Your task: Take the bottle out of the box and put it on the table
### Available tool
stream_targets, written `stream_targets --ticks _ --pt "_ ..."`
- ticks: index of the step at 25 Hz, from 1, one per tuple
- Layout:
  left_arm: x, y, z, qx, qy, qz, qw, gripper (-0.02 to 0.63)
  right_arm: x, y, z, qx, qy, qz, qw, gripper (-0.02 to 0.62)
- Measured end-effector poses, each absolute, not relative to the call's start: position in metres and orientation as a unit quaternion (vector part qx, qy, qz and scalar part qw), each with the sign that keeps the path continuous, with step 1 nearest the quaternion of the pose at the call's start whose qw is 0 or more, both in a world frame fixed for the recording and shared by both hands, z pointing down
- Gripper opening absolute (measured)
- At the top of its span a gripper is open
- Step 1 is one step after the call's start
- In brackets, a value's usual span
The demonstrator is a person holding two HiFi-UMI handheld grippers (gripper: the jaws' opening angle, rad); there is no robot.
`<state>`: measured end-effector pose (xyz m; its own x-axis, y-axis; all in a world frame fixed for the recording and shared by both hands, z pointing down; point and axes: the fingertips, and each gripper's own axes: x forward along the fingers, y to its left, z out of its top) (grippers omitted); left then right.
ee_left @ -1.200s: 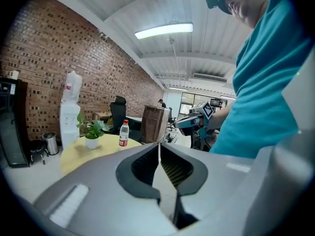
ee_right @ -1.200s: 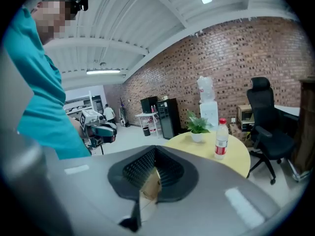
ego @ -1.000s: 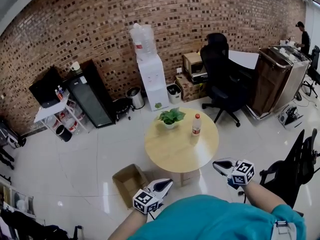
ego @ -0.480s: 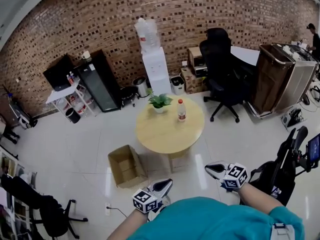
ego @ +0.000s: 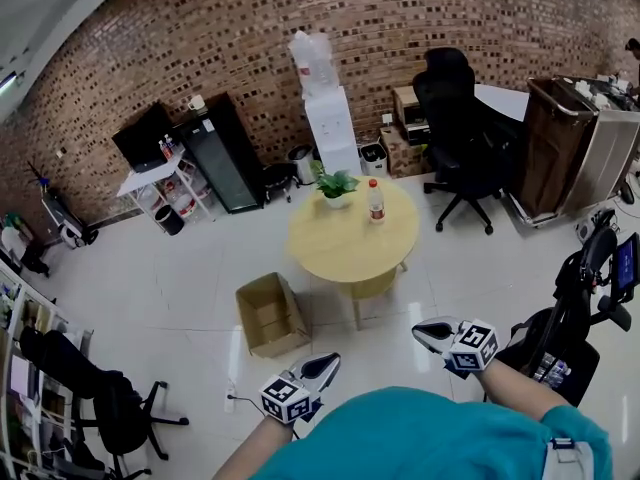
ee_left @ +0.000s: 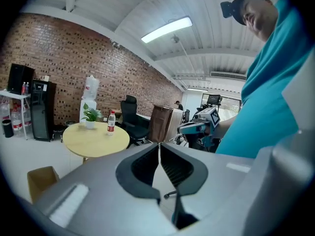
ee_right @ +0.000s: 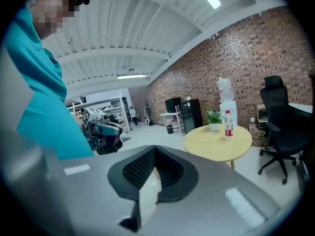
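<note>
Since the earlier frames you have backed away from the round bench (ego: pixel 345 253). It and the cardboard box (ego: pixel 270 315) now sit farther off in the head view, with a wider stretch of white floor (ego: pixel 180 288) between them and you. Both claws have come back with you and keep their places in front of your teal shirt (ego: pixel 420 438).

Your left claw (ego: pixel 328 361) is pressed together. In the left gripper view its two dark pads meet tip to tip with nothing between them, and it touches nothing. Your right claw (ego: pixel 422 330) is likewise pressed together and empty, its ribbed pads closed on each other in the right gripper view.

Both hands are held low and close to your body, one on each side of your chest and well apart from each other. Each claw points forward toward the bench, close to level and tipped only slightly down. Each gripper view catches the other gripper off to the side.

The bottle (ego: pixel 376 200), clear with a red label and red cap, stands upright on the far right part of the bench, just right of the potted plant (ego: pixel 336 183). The cardboard box lies open on the floor just beside the bench, to its near left, apart from the bottle. Beyond the bench a water dispenser (ego: pixel 330 123) stands against the brick wall (ego: pixel 200 38), with a black office chair (ego: pixel 455 118) to its right.
</note>
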<state>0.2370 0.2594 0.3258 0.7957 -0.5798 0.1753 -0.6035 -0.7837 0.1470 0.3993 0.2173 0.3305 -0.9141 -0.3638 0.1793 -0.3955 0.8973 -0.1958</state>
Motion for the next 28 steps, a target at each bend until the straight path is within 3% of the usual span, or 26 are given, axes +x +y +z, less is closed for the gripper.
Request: stream_targets --ticks 10,16,28 --pt "0.137 0.314 0.318 0.945 -0.309 0.039 0.099 0.015 0.316 0.266 0.307 0.228 -0.962 0.149 0.020 0.002" --pt "0.102 0.323 0.303 0.946 -0.303 0.024 0.110 0.014 0.281 0.282 0.294 0.231 -0.961 0.145 0.043 0.000" --pt "0.164 0.310 0.297 0.938 -0.333 0.009 0.093 0.014 0.336 0.265 0.294 0.211 -0.969 0.111 0.060 0.000"
